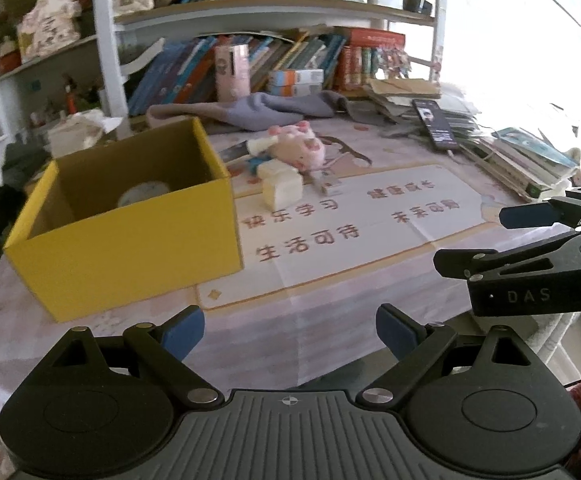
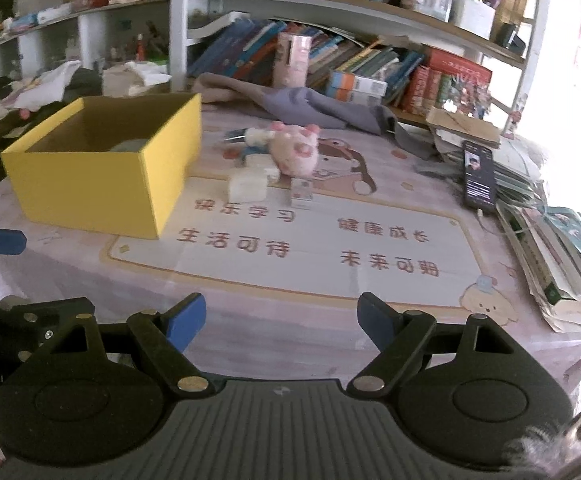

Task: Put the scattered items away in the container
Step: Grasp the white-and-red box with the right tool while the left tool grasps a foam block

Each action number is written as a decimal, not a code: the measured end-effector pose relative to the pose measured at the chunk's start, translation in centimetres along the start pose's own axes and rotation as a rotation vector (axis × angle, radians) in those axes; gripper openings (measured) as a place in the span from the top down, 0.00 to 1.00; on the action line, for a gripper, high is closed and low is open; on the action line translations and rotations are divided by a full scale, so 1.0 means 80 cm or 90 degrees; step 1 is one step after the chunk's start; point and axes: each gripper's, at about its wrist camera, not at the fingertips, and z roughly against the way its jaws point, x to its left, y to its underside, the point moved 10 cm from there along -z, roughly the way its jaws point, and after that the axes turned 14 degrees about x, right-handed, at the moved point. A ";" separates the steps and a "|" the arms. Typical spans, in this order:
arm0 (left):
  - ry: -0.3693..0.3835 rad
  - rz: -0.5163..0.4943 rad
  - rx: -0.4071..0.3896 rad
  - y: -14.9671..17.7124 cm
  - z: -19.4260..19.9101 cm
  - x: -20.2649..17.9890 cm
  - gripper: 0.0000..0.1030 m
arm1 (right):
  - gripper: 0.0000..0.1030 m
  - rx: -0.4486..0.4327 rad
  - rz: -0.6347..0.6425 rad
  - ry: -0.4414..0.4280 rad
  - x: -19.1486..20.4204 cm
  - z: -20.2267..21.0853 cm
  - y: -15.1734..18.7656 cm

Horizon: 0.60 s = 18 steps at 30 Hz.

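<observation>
Left gripper (image 1: 290, 334) and right gripper (image 2: 281, 320) both spread apart, empty, over the table (image 2: 290, 320); yellow box (image 1: 130, 248), pink plush toy (image 1: 304, 150) beyond.

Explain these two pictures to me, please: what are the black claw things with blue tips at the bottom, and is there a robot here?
No robot arm here: a person holds a two-finger tool in each hand, and a wide-angle camera on each tool looks out along its fingers. One picture comes from the left gripper, the other from the right gripper; the black arms with blue pads are their fingers. Both stand open and hold nothing. On the table stands an open yellow box with something round and pale inside. Beside it lie the scattered things: a pink plush toy, a white block and a small carton. A phone rests on stacked books at the right.
</observation>
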 end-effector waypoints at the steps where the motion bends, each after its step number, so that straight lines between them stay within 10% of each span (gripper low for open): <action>1: 0.003 -0.004 0.001 -0.003 -0.003 -0.004 0.08 | 0.20 0.001 -0.003 0.002 -0.005 -0.002 0.000; 18: 0.011 -0.046 0.011 -0.058 -0.051 -0.048 0.08 | 0.20 0.016 -0.018 -0.013 -0.063 -0.049 -0.034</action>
